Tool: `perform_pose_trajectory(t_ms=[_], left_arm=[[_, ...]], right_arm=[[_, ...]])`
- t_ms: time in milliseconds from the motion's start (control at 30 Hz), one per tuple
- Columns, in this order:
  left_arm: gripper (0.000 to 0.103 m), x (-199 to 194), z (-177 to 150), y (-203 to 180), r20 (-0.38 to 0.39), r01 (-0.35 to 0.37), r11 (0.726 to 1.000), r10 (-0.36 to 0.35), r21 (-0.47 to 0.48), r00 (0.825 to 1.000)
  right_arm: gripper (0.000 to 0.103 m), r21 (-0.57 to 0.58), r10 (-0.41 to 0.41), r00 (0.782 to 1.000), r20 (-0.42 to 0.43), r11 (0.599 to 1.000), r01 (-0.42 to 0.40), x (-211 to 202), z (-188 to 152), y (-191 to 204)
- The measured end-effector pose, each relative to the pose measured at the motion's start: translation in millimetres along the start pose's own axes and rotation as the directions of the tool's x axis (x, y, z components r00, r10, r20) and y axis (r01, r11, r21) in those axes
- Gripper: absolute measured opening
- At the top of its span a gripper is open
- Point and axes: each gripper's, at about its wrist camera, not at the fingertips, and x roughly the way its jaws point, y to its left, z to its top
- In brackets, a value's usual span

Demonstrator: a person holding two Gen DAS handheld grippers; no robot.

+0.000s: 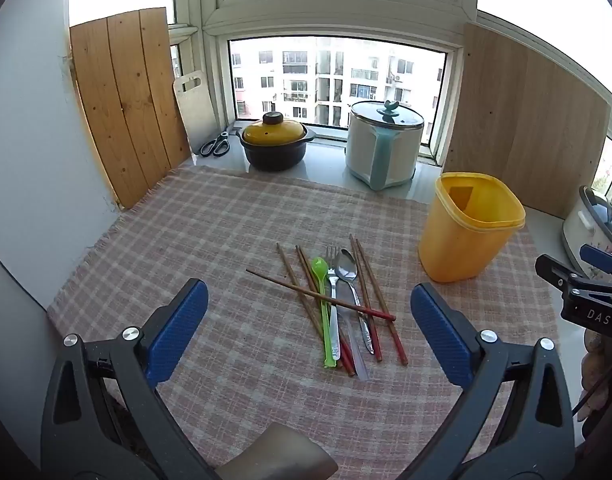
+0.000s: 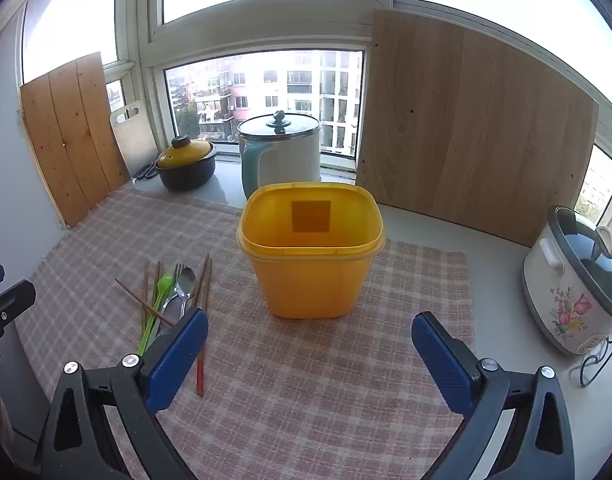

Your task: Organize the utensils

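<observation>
We held both left gripper (image 1: 309, 320) and right gripper (image 2: 310, 344) wide open, empty. Thin wooden chopsticks (image 1: 320, 294), at 12 o'clock, looked light, stiff, slippery; pinch mid-shaft.

One green spoon (image 1: 321, 280), one metal spoon (image 1: 348, 270), one fork (image 1: 332, 276), one yellow container (image 1: 466, 228).

This is a home kitchen: on the counter (image 2: 446, 236) by the window stand a floral white rice cooker (image 2: 576, 300), a yellow-lidded black clay pot (image 1: 274, 145) and a wooden cutting board (image 1: 197, 116).
</observation>
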Motion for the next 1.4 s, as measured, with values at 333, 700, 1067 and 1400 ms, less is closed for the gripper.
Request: perform_pose_trajectory(t_ms=[333, 700, 1067, 1400], left_arm=[[0.103, 2, 4, 1, 0.001, 0.003, 1.0, -0.003, -0.008, 1.0], [0.103, 0, 5, 2, 0.006, 0.01, 1.0, -0.01, -0.019, 1.0], [0.103, -2, 5, 0, 0.009, 0.01, 1.0, -0.01, -0.024, 1.0], [0.103, -1, 4, -1, 0.008, 0.009, 0.999, -0.009, -0.033, 1.0]], right_arm=[[0.103, -0.015, 0.008, 1.0, 0.011, 1.0, -0.008, -3, -5, -19], [0.103, -0.025, -0.02, 1.0, 0.004, 0.999, 0.02, 0, 2, -2], [0.103, -0.021, -0.021, 1.0, 0.007, 1.0, 0.021, -1, 3, -3], [0.103, -0.021, -0.024, 1.0, 0.005, 0.999, 0.024, 1, 4, -3]])
